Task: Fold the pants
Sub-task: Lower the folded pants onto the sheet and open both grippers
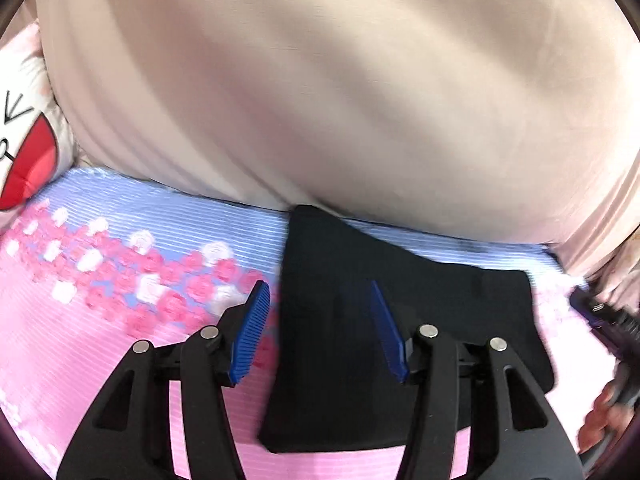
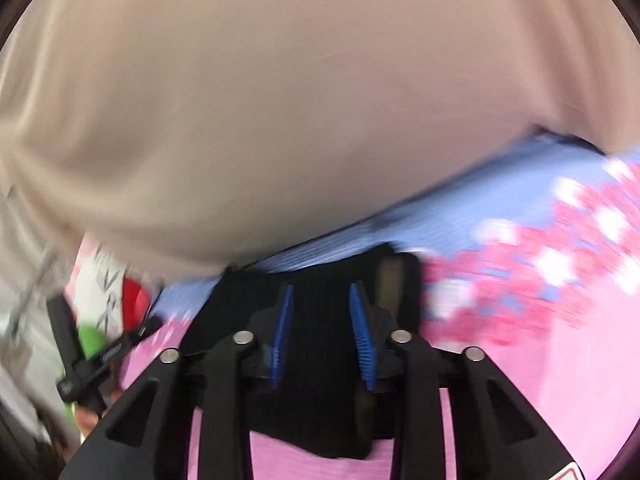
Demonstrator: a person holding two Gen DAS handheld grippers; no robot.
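Black pants [image 1: 360, 320] lie folded into a compact shape on a pink and blue floral bed cover [image 1: 100, 340]. My left gripper [image 1: 318, 292] is open above the pants' left edge, one blue pad [image 1: 250, 332] over the cover and the other over the black cloth. The pants also show in the right wrist view [image 2: 320, 400], blurred. My right gripper [image 2: 320, 296] is open just above them, holding nothing. The right gripper's body shows at the right edge of the left wrist view [image 1: 604, 320].
The person's beige clothing [image 1: 320, 80] fills the upper part of both views, close behind the pants. A white pillow with a red print [image 1: 28, 152] lies at the left. The left gripper's handle [image 2: 92, 356] shows at the left of the right wrist view.
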